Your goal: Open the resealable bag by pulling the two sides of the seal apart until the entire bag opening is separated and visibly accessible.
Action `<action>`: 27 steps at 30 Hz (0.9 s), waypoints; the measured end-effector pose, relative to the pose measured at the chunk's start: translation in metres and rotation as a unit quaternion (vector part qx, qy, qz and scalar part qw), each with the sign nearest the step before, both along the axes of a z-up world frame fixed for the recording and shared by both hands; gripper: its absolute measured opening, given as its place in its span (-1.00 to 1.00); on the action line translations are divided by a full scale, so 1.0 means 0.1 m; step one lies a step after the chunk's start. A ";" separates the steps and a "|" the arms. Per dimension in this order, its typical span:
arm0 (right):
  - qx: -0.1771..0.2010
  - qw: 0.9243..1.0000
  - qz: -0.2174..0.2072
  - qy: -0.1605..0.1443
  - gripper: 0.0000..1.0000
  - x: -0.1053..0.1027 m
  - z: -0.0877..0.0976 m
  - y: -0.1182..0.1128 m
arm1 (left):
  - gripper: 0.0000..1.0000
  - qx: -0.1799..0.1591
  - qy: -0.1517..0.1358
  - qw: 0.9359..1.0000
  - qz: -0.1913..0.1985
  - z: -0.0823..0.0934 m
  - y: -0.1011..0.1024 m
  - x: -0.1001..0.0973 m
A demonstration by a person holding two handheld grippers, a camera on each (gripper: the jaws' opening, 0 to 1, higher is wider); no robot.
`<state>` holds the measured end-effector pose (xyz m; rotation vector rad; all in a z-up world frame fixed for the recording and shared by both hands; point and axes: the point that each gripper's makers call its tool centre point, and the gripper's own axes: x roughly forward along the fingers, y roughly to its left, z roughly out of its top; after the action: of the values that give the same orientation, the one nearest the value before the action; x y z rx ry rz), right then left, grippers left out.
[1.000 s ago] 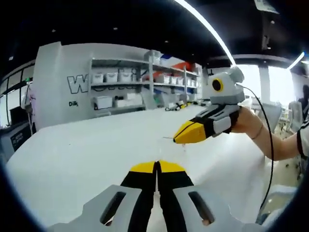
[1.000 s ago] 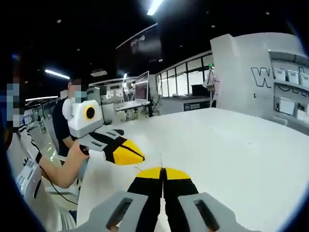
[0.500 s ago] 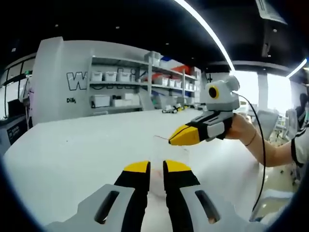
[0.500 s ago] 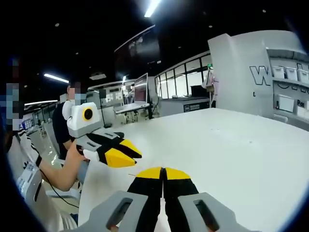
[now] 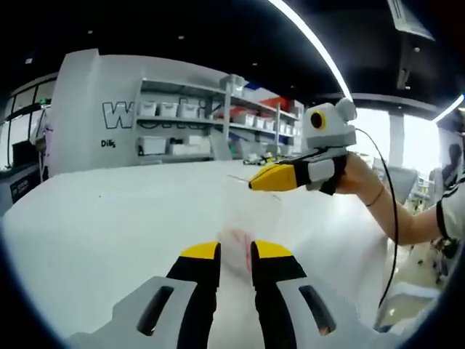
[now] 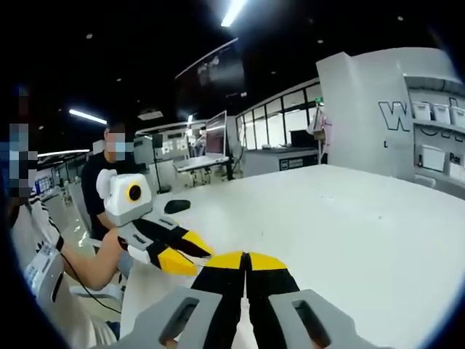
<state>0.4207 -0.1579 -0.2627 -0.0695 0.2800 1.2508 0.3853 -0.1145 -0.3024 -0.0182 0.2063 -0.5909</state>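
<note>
Ahead of the left gripper (image 5: 235,251), whose yellow-tipped jaws stand slightly parted, the clear resealable bag (image 5: 251,207) stretches up over the white table (image 5: 109,218) to the right gripper (image 5: 256,182), whose jaws are pressed together on the bag's far edge.

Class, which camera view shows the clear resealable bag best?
The left gripper view: the resealable bag hangs as a faint clear film between the left tool and the right tool. In the right gripper view I cannot make it out between the tools.
</note>
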 end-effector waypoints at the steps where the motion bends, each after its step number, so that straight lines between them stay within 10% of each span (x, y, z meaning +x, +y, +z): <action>1: 0.001 1.000 0.000 0.000 -1.00 0.00 0.00 0.00 | -0.65 -0.001 0.002 1.000 0.000 -0.03 0.00 -0.01; 27: 0.021 1.000 0.003 -0.005 -1.00 -0.02 0.04 0.01 | -0.47 0.000 0.029 1.000 0.008 -0.35 -0.05 0.01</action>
<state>0.4189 -0.1570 -0.2587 -0.0402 0.2454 1.2617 0.3861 -0.1190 -0.3369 -0.0365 0.2614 -0.5744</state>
